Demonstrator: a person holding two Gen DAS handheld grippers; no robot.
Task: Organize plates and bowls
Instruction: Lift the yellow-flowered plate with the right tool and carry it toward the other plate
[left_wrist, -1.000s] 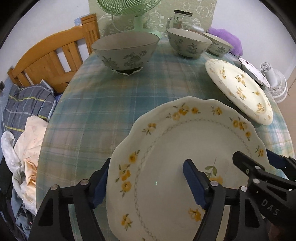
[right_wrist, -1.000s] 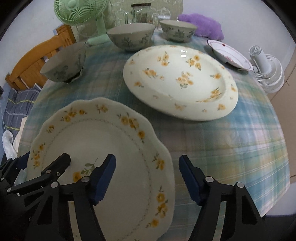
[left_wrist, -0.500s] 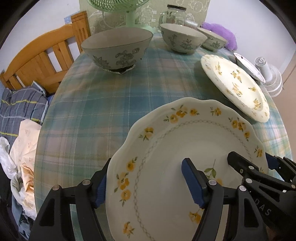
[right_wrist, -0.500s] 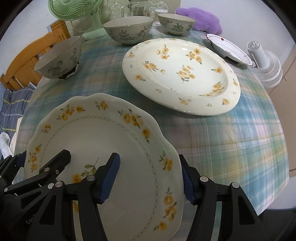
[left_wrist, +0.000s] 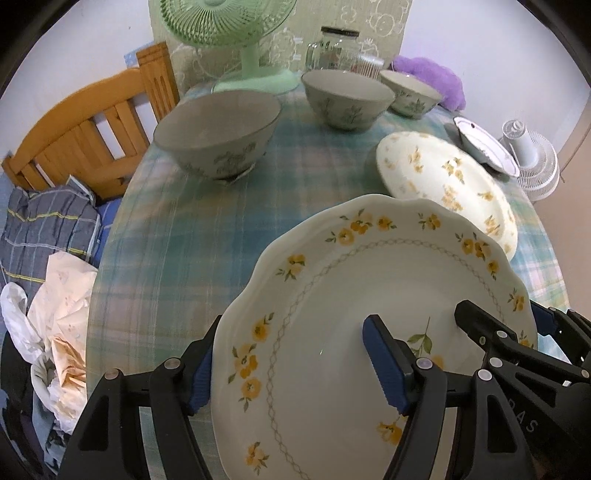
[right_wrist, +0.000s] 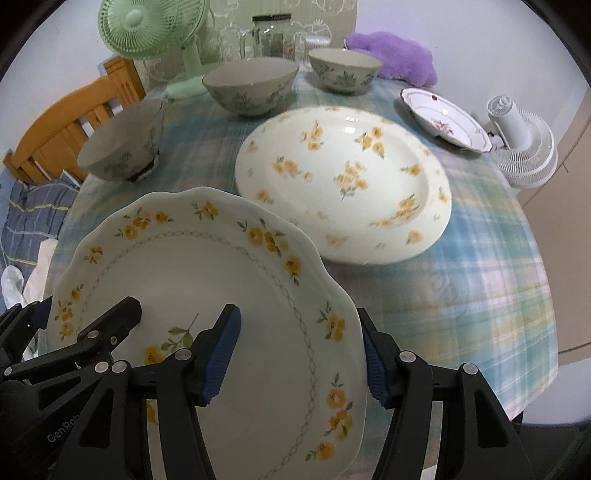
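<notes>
- At the bottom of both wrist views, a scalloped plate (left_wrist: 369, 332) with yellow flowers round its rim sits between two grippers, one at each side edge.
- Left gripper (left_wrist: 288, 362): its jaws straddle the plate's left rim, one blue pad outside the edge and the other over the plate's face; they stand fairly wide and look clasped on the rim, grasping the plate.
- Right gripper (right_wrist: 299, 354): its jaws straddle the plate's right rim the same way, one pad on the plate's face, the other against the outer edge, gripping it.
- Each gripper's black fingers also show in the other's view, over the plate's inner area.
- Beyond the held plate, in mid-frame on the plaid-clothed bench (right_wrist: 480, 280), lies a larger flowered plate (right_wrist: 343, 181).
- Three grey-green bowls (right_wrist: 251, 88) stand across the upper part of the frame, apart from one another.
- A small dish (right_wrist: 443, 118) with a dark rim sits at upper right.
- A green fan (left_wrist: 236, 37) stands at the far edge, top of frame.
</notes>
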